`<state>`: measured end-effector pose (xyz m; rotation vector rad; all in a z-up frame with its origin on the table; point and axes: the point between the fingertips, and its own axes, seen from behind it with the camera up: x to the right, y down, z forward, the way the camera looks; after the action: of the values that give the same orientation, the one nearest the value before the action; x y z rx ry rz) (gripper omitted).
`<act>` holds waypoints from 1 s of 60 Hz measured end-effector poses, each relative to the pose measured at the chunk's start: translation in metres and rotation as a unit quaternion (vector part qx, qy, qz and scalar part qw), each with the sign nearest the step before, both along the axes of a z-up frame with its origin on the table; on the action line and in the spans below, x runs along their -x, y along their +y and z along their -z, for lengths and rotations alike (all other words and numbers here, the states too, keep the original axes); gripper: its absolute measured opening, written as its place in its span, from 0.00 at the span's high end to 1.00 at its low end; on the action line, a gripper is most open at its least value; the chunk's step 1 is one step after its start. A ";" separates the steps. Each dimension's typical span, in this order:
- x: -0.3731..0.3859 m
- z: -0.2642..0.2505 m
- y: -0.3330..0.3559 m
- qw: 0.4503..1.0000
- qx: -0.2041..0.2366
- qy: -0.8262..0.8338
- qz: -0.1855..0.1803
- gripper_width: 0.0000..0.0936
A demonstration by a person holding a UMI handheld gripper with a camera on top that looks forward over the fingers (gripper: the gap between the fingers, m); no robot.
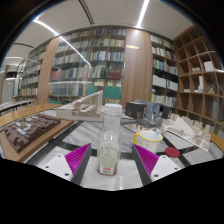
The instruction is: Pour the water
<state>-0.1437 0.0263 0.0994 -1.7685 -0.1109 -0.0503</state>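
A clear plastic bottle with a white cap stands upright on the white table, between my two fingers. My gripper is open. The magenta pads sit to the left and right of the bottle, with a gap at each side. The bottle rests on the table on its own. A round white container with a yellow rim stands beyond the right finger.
A small red object lies by the right finger. A wooden tray with a model is at the left. White models are at the right, and a dark box sits farther back. Bookshelves fill the background.
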 end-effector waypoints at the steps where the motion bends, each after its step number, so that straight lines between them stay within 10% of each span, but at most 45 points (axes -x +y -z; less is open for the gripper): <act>1: 0.002 0.003 0.006 1.000 0.002 0.002 0.001 0.12; 23: 0.008 0.021 0.049 1.000 0.005 0.017 0.014 0.55; 42: 0.048 -0.076 0.044 0.977 -0.047 0.184 -0.094 0.57; 60: 0.023 -0.166 0.073 0.729 0.014 0.650 -0.213 0.57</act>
<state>-0.1670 0.0997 0.2657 -1.4027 0.5122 1.5121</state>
